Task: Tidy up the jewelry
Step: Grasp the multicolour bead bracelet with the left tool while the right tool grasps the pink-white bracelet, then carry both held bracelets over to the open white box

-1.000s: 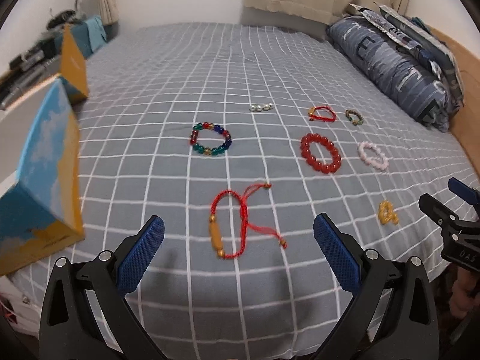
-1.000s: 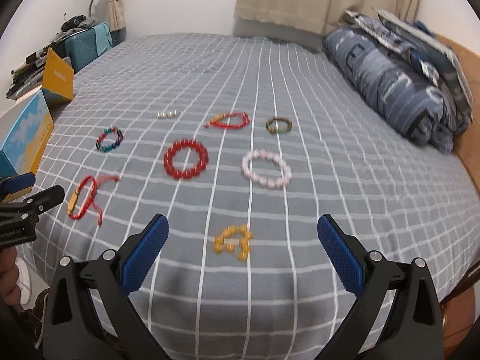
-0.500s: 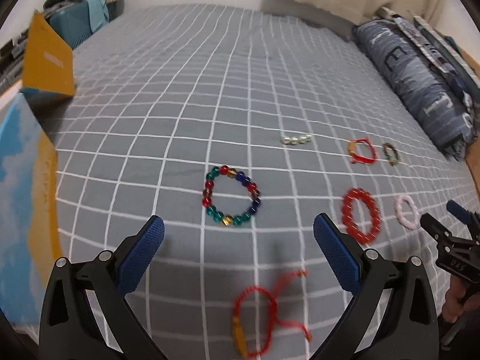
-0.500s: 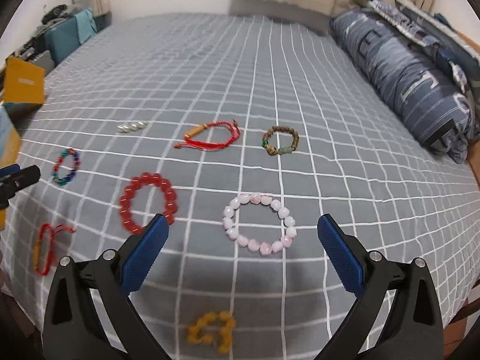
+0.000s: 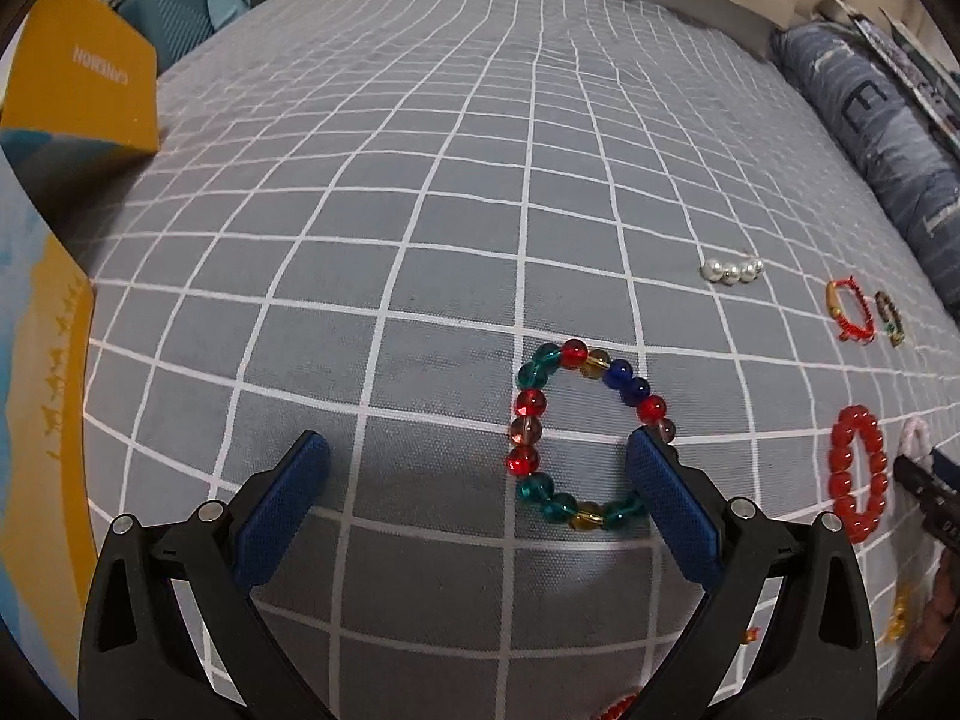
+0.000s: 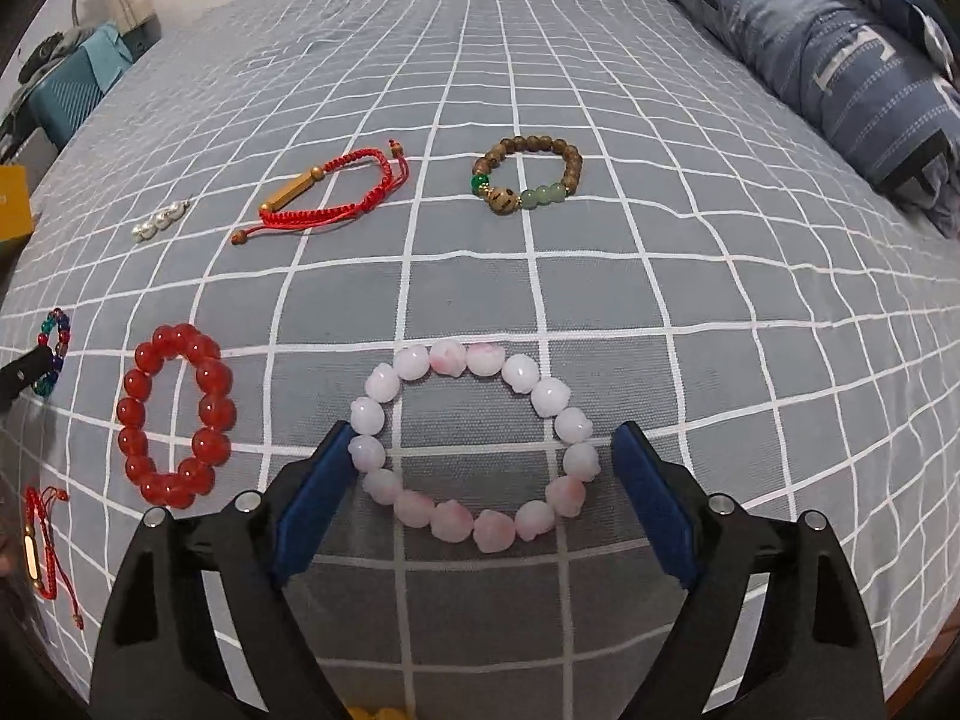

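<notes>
I am holding both tongs released and empty over the bed (image 5: 420, 192); neither is grasping anything.

I am positioning the right tongs (image 6: 483, 468) around the pink bead bracelet (image 6: 474, 450), which is lying flat on the bed directly ahead; its near half is sitting between the two pads, with the left pad touching or just beside the left-hand beads and the right pad just beside the right-hand beads; the ring is slightly wider than it is deep, so its long axis is running across the jaw opening.

I am aiming the left tongs (image 5: 480, 465) less squarely; the multicolour bead bracelet (image 5: 585, 438) is lying ahead and offset to the right, with its right edge against the right pad (image 5: 666, 498) and its left edge well clear of the left pad.

In my judgement the right tongs are the better aligned; the left tongs are needing a shift to the right before closing; beads may be rolling out under a pinch.
</notes>
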Available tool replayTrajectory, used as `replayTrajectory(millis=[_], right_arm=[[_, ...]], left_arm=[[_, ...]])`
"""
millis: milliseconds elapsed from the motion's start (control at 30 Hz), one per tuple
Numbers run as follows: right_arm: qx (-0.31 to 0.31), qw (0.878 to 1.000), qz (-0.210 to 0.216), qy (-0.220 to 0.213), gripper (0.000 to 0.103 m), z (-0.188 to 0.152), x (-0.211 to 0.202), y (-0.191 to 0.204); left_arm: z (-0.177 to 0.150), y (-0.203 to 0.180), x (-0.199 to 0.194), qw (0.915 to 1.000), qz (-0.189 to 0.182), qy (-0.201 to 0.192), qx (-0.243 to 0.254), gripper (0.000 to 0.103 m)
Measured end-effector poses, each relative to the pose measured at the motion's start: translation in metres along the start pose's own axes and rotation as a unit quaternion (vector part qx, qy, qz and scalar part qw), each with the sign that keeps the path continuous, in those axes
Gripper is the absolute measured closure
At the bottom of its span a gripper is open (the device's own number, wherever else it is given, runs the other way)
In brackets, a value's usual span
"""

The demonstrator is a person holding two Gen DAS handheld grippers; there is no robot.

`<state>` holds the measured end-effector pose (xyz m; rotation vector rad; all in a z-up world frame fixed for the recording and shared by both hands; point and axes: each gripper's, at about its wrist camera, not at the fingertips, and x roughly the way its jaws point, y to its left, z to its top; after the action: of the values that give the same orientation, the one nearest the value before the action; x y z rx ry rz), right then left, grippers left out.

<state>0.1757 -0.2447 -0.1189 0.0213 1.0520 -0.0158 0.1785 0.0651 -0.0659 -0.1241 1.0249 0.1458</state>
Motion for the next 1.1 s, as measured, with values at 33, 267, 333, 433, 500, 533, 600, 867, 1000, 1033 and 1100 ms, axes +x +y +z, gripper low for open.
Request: replayTrajectory(millis=[33,267,333,433,500,533,600,867,1000,1033,1100], right_arm=[[0.000,1.000,0.005,0.000,0.029,0.000,-0.001,0.001],[-0.007,1.000,0.013,0.001,0.071,-0.004,-0.010,0.012],[-0.006,1.000,0.014,0.002,0.084,-0.003,-0.012,0.014],[-0.004,1.000,0.012,0.001,0.084,-0.001,-0.014,0.016],[-0.001,1.000,0.014,-0.002,0.084,-0.001,-0.016,0.015],[0.000,1.000,0.015,-0.003,0.084,-0.001,-0.018,0.015],[0.002,1.000,0.018,-0.005,0.085,0.001,-0.020,0.013],[0.004,1.000,0.022,-0.020,0.085,0.002,-0.033,0.011],[0.004,0.999,0.025,-0.029,0.085,0.003,-0.041,0.012],[0.005,0.999,0.026,-0.031,0.085,0.004,-0.043,0.011],[0.004,0.999,0.027,-0.035,0.085,0.004,-0.046,0.012]], left_arm=[[-0.001,0.000,0.000,1.0000,0.004,-0.001,0.001,0.012],[-0.004,-0.004,-0.008,0.9999,0.002,-0.004,0.009,0.053],[-0.003,-0.001,-0.011,0.9999,-0.012,0.000,0.008,0.081],[-0.003,-0.002,-0.016,0.9994,-0.031,0.008,0.010,0.093],[-0.003,-0.003,-0.019,0.9991,-0.039,0.009,0.015,0.094],[-0.003,-0.004,-0.021,0.9990,-0.041,0.008,0.015,0.094],[-0.004,-0.006,-0.025,0.9989,-0.045,0.006,0.017,0.094],[0.000,-0.010,-0.044,0.9981,-0.054,-0.008,0.027,0.094],[0.001,-0.013,-0.055,0.9976,-0.060,-0.015,0.032,0.094],[0.001,-0.014,-0.058,0.9975,-0.059,-0.018,0.034,0.094],[0.002,-0.016,-0.064,0.9973,-0.060,-0.023,0.037,0.094]])
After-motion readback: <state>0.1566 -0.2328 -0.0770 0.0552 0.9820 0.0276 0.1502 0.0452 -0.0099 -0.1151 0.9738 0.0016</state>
